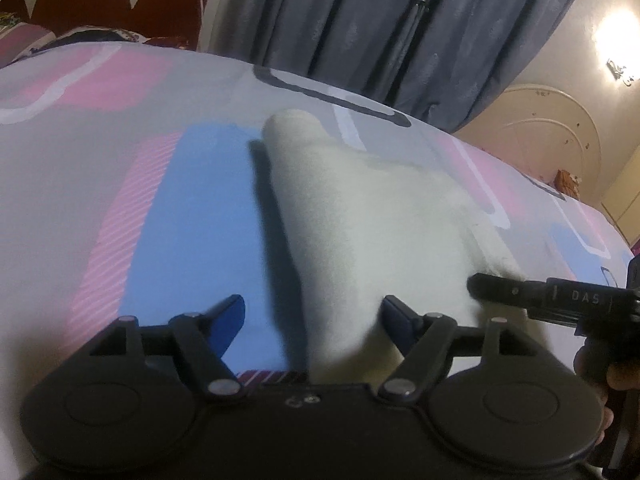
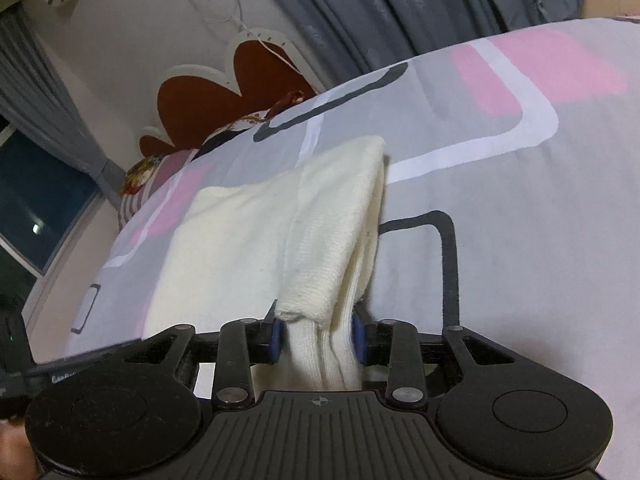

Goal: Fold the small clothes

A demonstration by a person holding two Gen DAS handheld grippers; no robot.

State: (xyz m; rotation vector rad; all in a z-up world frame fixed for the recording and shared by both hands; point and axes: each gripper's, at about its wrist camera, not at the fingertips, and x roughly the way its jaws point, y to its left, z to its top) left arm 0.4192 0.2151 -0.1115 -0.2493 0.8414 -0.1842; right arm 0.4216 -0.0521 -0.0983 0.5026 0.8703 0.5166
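Note:
A cream knitted garment [image 1: 360, 208] lies folded lengthwise on the patterned bedsheet [image 1: 120, 160], stretching away from me. My left gripper [image 1: 313, 304] stands open over its near end; the cloth lies between the blue pads, and neither presses on it. In the right wrist view my right gripper [image 2: 318, 332] is shut on a bunched, layered edge of the same garment [image 2: 260, 232], lifting that edge off the sheet [image 2: 520, 240]. The right gripper's black finger [image 1: 492, 292] comes in from the right edge of the left wrist view and touches the cloth.
Grey curtains [image 1: 380, 32] hang behind the bed. A red and white scalloped headboard [image 2: 224, 92] and patterned pillows [image 2: 140, 172] stand at the bed's far end. A cream wardrobe [image 1: 552, 128] is on the right, and a dark window [image 2: 36, 208] on the left.

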